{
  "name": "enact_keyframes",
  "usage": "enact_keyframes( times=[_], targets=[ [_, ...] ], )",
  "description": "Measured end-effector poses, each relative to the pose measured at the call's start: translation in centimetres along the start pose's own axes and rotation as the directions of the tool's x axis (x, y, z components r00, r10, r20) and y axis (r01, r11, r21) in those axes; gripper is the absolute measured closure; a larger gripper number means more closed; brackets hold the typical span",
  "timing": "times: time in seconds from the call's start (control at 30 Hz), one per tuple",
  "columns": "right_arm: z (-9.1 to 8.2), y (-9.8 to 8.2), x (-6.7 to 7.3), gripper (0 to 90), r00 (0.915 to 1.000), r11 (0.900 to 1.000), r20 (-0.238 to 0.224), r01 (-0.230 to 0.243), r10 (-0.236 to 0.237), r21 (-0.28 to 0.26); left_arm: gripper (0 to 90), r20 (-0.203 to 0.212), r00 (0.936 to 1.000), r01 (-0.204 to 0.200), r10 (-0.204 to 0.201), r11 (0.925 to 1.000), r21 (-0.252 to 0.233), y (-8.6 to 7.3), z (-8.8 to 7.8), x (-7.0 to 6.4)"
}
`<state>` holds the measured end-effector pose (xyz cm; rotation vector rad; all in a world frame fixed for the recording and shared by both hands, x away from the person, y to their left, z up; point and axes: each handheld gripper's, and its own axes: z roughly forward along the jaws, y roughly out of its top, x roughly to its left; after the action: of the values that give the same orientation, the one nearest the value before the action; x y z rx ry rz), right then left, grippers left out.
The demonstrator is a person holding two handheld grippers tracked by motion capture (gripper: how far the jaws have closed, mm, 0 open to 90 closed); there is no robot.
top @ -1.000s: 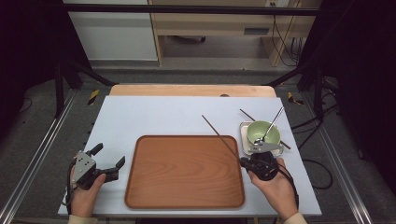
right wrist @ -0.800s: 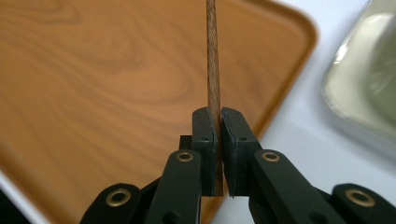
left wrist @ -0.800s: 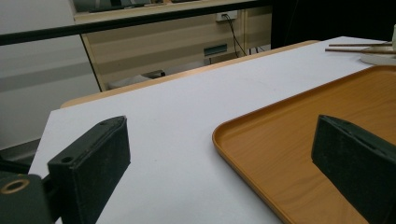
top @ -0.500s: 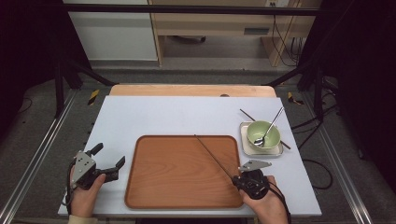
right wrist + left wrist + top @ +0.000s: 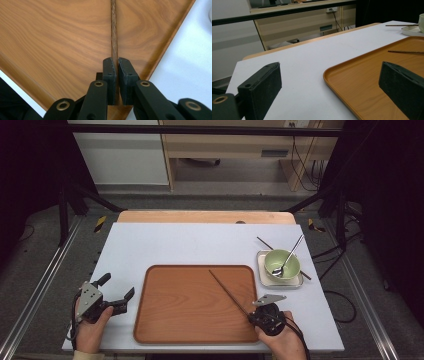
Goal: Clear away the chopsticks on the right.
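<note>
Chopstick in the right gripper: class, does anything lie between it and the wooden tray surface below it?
Nothing visible does. The right gripper is shut on the chopstick, which stretches over the bare floor of the wooden tray. The bowl and spoon sit off to the side on a small dish.

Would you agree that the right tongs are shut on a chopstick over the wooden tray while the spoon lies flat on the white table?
Not quite: the spoon is not flat on the table; it stands in the green bowl on the small white dish, as the high view shows. The rest holds: the right tongs are shut on a chopstick over the wooden tray.
</note>
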<state>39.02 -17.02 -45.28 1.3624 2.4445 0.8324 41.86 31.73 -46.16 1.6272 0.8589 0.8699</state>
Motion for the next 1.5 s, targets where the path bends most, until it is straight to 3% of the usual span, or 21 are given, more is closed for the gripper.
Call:
enact_keyframes(
  times=[0.4,0.5,0.53,0.77,0.83,0.97,1.2,1.47,1.5],
  targets=[
    [-0.6,0.2,0.0,78.9,0.9999,0.999,-0.007,0.008,-0.009,-0.044,4.1,-0.001,1.0000,0.000,0.000,1.0000,-0.001,0.0,0.0,0.1],
    [-0.9,0.4,-0.3,76.8,0.9998,0.997,-0.002,0.018,-0.018,-0.070,4.1,0.000,1.0000,-0.003,0.003,1.0000,0.002,-0.1,0.0,0.0],
    [-1.0,0.4,-0.6,75.9,0.9992,0.996,0.007,0.040,-0.040,-0.081,4.1,0.000,1.0000,-0.003,0.003,1.0000,0.002,-0.1,0.0,0.0],
    [-1.6,0.7,-1.5,72.1,0.9997,0.995,0.021,0.010,-0.007,-0.103,4.1,-0.001,1.0000,-0.003,0.003,1.0000,0.002,-0.1,0.0,0.1],
    [-1.7,0.6,-1.9,69.5,0.9990,0.993,0.034,0.033,-0.029,-0.110,4.1,-0.002,1.0000,-0.003,0.003,1.0000,0.002,-0.1,0.0,0.1],
    [-2.3,0.5,-2.3,62.7,0.9989,0.991,0.044,0.019,-0.013,-0.132,4.1,-0.001,1.0000,-0.002,0.002,1.0000,0.003,-0.1,0.0,0.1],
    [-3.8,-0.5,-4.0,47.1,0.9959,0.983,0.081,0.055,-0.041,-0.176,3.7,0.001,1.0000,-0.003,0.003,1.0000,0.006,-0.2,0.1,0.1],
    [-6.1,-2.5,-6.7,37.6,0.9915,0.981,0.129,0.006,0.020,-0.195,3.6,0.007,1.0000,-0.003,0.003,1.0000,0.003,-0.2,0.1,0.0],
    [-6.3,-2.7,-7.2,36.5,0.9898,0.981,0.142,0.016,0.012,-0.193,3.5,0.008,1.0000,-0.004,0.004,1.0000,-0.001,-0.2,0.1,0.0]
  ],
)
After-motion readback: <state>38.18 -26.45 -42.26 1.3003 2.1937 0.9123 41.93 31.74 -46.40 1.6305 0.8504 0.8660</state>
